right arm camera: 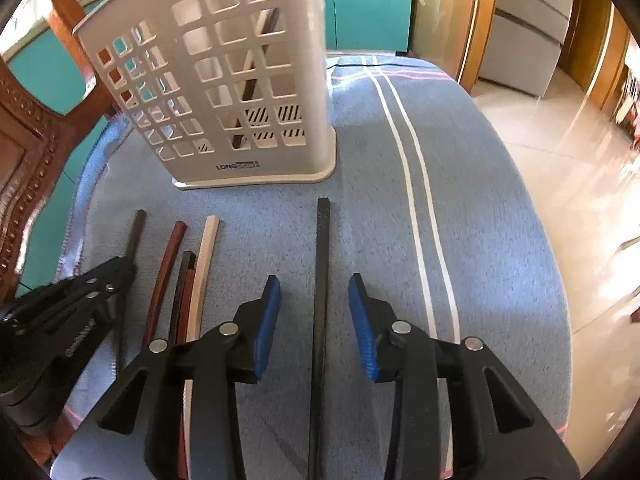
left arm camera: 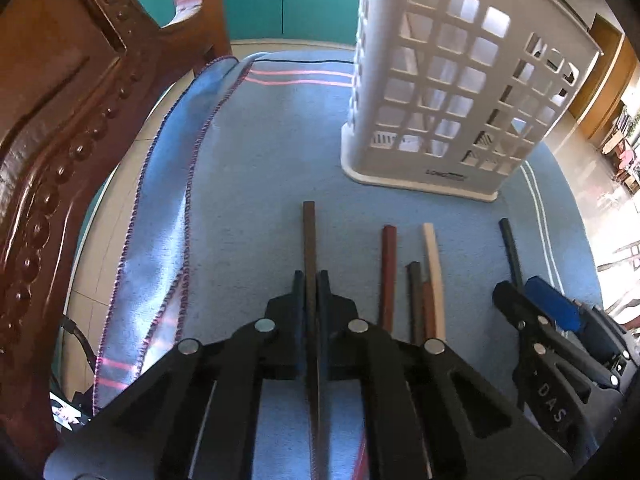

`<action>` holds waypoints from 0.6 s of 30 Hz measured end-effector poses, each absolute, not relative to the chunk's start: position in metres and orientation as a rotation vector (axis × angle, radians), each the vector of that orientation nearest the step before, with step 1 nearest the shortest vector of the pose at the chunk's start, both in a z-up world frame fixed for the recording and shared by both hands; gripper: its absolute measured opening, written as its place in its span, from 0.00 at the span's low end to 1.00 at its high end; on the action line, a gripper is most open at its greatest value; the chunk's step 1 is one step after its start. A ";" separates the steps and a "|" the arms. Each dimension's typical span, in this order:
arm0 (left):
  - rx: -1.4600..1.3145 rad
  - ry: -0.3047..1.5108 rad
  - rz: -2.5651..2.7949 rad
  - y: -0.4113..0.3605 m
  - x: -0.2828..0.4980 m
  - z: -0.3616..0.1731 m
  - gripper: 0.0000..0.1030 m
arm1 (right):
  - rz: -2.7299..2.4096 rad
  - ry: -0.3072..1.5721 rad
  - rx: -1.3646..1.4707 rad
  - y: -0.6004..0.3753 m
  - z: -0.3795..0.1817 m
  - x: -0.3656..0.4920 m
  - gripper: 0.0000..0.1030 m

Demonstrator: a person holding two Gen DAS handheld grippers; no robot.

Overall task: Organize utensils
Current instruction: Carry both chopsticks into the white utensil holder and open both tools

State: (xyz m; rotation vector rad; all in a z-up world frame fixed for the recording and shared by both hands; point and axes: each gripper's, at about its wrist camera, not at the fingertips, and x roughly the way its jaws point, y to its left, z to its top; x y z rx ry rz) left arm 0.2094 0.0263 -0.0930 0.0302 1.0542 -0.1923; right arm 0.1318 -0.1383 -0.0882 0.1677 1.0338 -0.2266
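Wooden chair (left arm camera: 60, 128) far left; blue cloth (left arm camera: 248, 168) covers desk. Left hand-held gripper (left arm camera: 311, 280) is clamped on a dark brown chopstick (left arm camera: 309, 236), long axis running straight fwd toward the white basket (left arm camera: 460, 92). Loose sticks (left arm camera: 416, 276) lie between. Right hand-held gripper (right arm camera: 314, 292) parted, pads not touching the black chopstick (right arm camera: 322, 264) lying lengthwise between them, w/ basket ahead-left.

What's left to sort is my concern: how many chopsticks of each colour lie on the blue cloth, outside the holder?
Dark chopsticks, black or dark brown: 3
Reddish-brown chopsticks: 2
Cream chopstick: 1
Total: 6
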 end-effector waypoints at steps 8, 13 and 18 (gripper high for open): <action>0.145 1.006 -0.137 0.004 0.218 -0.097 0.15 | -0.244 1.027 0.069 -0.123 -0.093 0.143 0.38; 0.137 1.001 -0.146 0.003 0.221 -0.095 0.12 | -0.216 1.030 0.071 -0.122 -0.092 0.143 0.24; 0.120 1.002 -0.159 0.003 0.220 -0.100 0.07 | -0.177 1.029 0.081 -0.110 -0.087 0.141 0.07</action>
